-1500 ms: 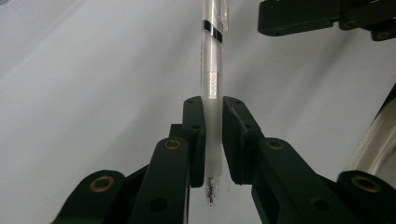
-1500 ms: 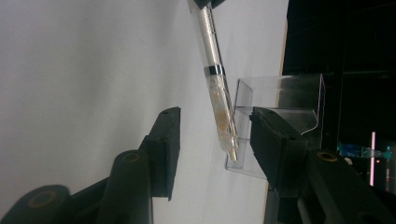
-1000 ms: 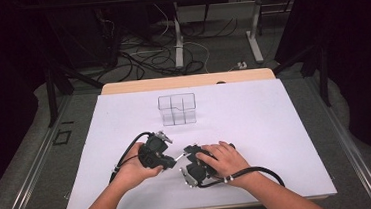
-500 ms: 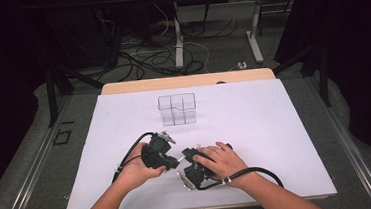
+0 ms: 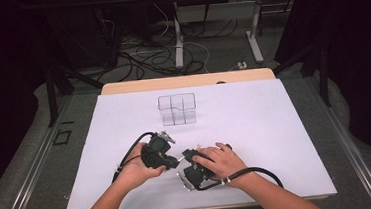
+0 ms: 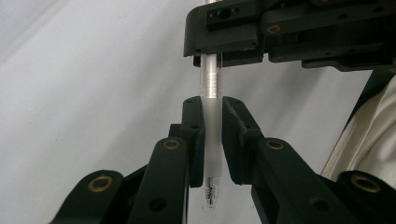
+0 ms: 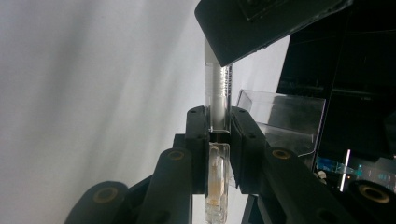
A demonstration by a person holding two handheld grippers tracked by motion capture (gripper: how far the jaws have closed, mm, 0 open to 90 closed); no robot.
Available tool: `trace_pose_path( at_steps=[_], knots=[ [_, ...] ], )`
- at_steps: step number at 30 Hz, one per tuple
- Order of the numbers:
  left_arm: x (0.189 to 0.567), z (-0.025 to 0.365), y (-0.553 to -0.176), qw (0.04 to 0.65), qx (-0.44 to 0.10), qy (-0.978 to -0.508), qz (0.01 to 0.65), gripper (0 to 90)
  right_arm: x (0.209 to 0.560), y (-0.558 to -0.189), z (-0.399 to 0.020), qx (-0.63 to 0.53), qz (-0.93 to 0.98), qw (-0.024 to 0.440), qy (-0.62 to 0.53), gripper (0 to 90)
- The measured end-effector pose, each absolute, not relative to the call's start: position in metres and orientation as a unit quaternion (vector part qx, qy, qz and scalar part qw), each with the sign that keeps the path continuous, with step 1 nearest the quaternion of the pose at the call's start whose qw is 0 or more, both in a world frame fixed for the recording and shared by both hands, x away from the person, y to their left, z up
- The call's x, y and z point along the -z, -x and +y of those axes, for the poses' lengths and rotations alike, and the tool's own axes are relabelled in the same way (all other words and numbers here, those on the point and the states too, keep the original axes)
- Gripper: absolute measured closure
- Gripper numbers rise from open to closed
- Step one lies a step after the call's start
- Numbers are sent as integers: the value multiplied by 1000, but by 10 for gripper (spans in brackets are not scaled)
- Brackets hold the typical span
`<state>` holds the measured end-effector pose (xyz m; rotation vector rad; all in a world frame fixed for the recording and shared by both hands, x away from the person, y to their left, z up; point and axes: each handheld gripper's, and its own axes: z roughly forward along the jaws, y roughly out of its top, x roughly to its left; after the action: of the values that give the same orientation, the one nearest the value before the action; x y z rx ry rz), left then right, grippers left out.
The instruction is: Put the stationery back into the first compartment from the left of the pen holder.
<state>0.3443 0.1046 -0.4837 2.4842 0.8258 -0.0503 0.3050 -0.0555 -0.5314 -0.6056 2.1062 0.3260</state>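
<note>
A clear plastic pen (image 6: 209,79) spans the gap between my two grippers, low over the white table cover (image 5: 255,124). My left gripper (image 6: 212,106) is shut on its frosted grip section, and the tip pokes out below the jaws. My right gripper (image 7: 218,115) has just been closing and now pinches the pen's (image 7: 217,88) clip end. In the high view, the left gripper (image 5: 174,160) and the right gripper (image 5: 184,164) meet nose to nose near the table's front, a hand wrapped around each.
A clear plastic box (image 5: 177,109) with several compartments stands further back on the table cover, and it shows again as the clear box (image 7: 280,119) in the right gripper view. Black cables trail from both grippers towards the front edge. Table legs and floor cables lie beyond the far edge.
</note>
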Motion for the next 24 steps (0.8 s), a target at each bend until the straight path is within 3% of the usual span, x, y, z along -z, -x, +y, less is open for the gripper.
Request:
trace_pose_path(
  at_steps=[4,24],
  knots=[
    [483,107,-346,262,21,-915,307,784,531,-306,-56,-132,853,445,240,792],
    [472,145,-358,321,-33,-881,345,485,531,-322,-59,-130,866,437,208,792]
  ],
)
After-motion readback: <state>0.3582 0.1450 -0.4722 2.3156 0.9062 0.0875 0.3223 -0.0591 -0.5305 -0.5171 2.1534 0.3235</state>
